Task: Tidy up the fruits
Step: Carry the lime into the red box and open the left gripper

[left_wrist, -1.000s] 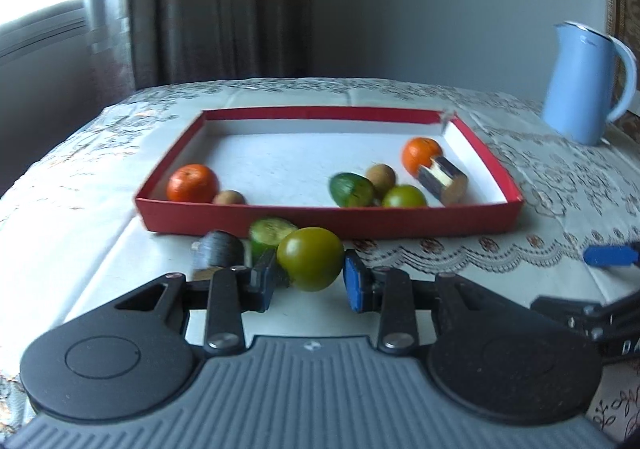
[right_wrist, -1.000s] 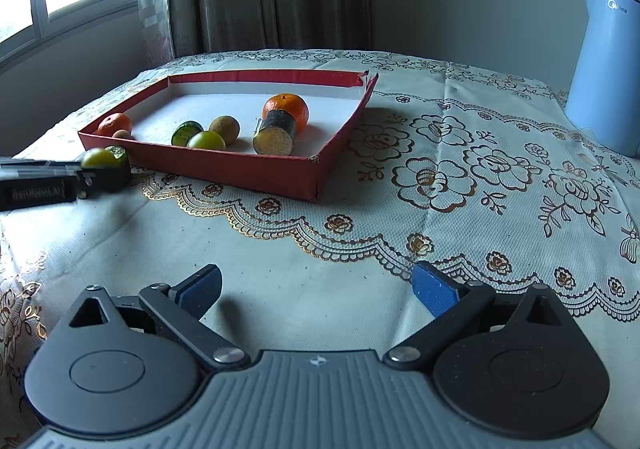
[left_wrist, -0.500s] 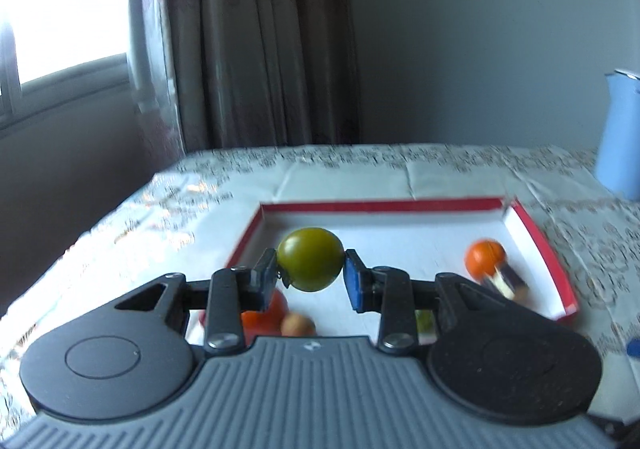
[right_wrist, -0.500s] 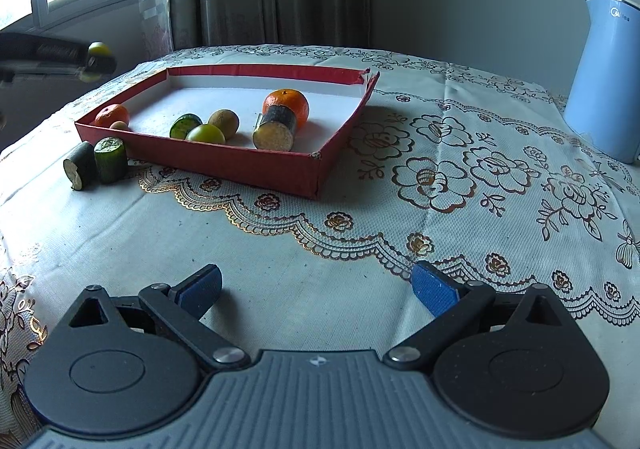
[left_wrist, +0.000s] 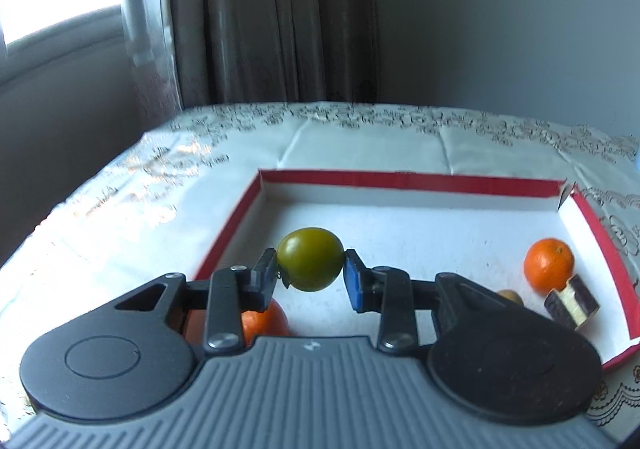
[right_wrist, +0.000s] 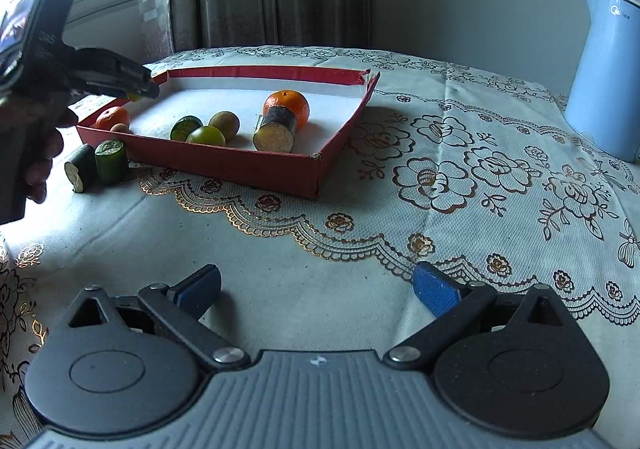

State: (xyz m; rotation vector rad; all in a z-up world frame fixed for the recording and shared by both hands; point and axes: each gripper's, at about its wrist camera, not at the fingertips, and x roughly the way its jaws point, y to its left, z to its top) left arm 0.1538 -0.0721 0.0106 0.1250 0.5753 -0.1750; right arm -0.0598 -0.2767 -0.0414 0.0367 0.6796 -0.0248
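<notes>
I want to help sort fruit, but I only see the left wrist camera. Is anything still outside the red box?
Observer: Yes, two cut cucumber pieces lie on the tablecloth beside the red box.
Child: What is the other gripper doing?
Observer: The right gripper is open and holds nothing.
Child: Any more green fruit inside the box?
Observer: Yes, a green fruit sits near the front wall, hidden from your view.
</notes>
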